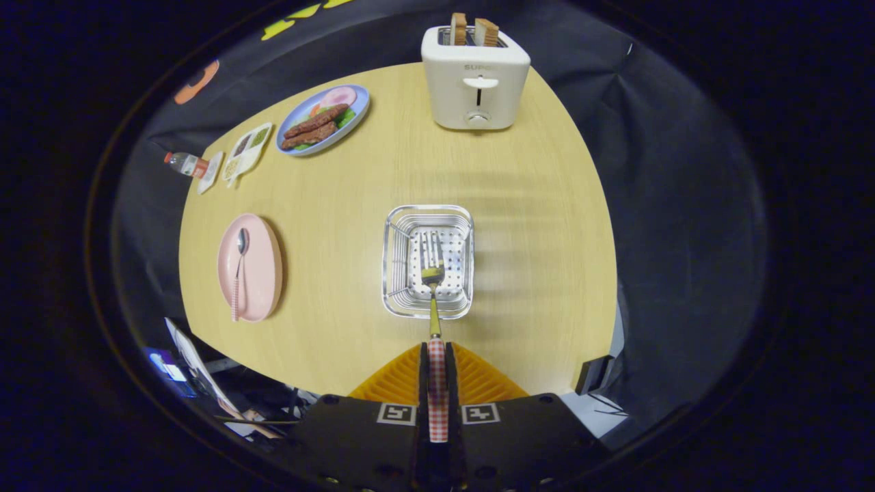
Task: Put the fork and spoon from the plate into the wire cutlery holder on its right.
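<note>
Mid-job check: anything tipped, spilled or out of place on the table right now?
Nothing stands out. The gripper is shut on the fork, tines over the wire cutlery holder. The spoon lies on the pink plate. No spills.

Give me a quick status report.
Tool shut on fork, tines over wire holder. Spoon on pink plate. Nothing in the way.

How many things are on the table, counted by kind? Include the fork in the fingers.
Cutlery: 2, fork held by the fingers over the wire holder, spoon
Plates: 2, pink, blue
Wire holder: 1
Toaster: 1
Bottle: 1
Small tray: 1
Total: 8
</note>
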Demonstrator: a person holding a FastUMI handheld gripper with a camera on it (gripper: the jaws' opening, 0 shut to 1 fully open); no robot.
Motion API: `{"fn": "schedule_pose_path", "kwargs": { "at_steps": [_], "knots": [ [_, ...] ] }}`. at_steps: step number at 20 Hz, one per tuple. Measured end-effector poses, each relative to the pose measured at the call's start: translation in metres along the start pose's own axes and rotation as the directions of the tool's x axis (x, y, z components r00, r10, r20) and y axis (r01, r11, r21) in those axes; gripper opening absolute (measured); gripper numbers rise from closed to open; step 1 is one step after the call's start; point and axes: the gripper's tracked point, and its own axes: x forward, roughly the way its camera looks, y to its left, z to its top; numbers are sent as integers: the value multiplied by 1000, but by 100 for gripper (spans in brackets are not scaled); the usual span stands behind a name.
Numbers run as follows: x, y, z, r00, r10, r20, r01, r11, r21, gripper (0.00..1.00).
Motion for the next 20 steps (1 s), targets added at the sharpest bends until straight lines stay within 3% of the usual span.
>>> {"fn": "schedule_pose_path", "kwargs": {
  "at_steps": [4,8,18,20],
  "knots": [
    [-10,-1,13,998,-10,65,10,1000,4,9],
    [-17,13,16,996,18,93,-20,1000,20,24],
    [-34,5,7,990,-6,139,-12,992,125,25],
    [-38,8,3,990,-8,141,-10,992,126,30]
  ]
}}
